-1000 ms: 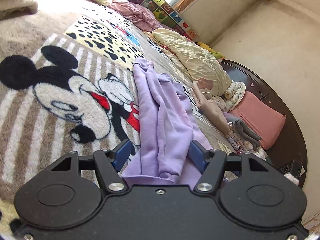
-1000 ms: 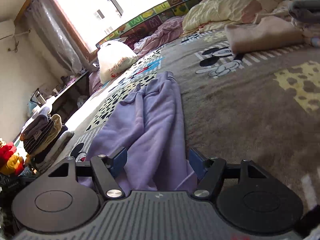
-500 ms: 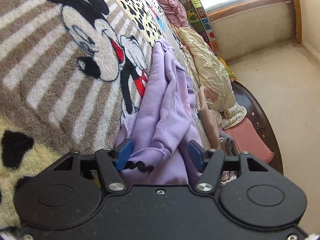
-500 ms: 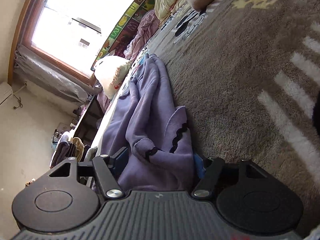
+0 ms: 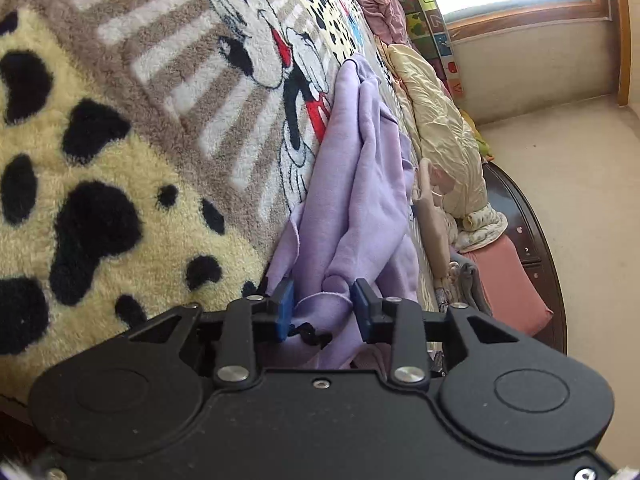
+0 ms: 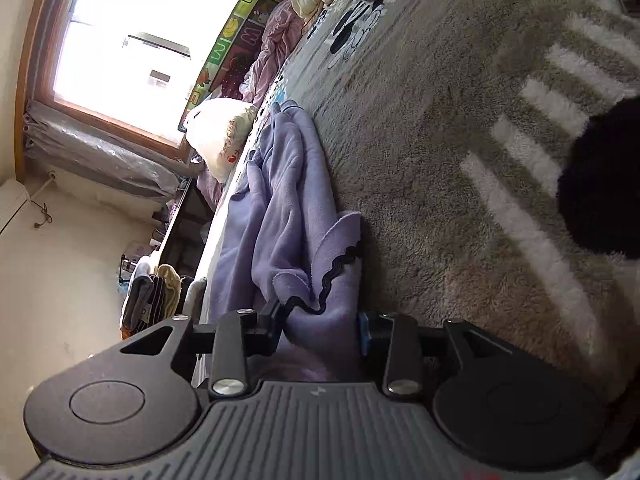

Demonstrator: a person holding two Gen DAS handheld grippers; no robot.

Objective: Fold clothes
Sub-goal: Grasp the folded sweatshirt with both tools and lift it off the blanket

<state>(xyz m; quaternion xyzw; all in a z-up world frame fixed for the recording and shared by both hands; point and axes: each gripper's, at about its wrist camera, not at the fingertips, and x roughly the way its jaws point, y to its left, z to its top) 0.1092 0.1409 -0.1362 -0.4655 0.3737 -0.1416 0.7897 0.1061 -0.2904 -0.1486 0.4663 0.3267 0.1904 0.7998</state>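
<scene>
Garment: purple top is lying bunched on the blanket, filling the centre of both wrist views and running from the bottom middle up toward the upper middle of each frame.
Near end: hem with black wavy trim is sitting at the bottom centre, right between the fingers of both tools.
Long axis: cloth is stretching straight away from both grippers, along the line of their fingers, toward the window end of the bed.
Left gripper: blue pads are pressing in on a gathered fold of the hem; it is gripping the top.
Right gripper: jaws are pinching the trimmed hem edge from both sides; it too is holding the top.
Nearer hand: neither is looking nearer; both are sitting at the same end of the cloth.
Coming move, as a judgement: with the length lying ahead, the hem probably needs carrying forward over the far end.
Surroundings: cream quilt is lying at right centre of the left view, a white pillow at left centre of the right view.
</scene>
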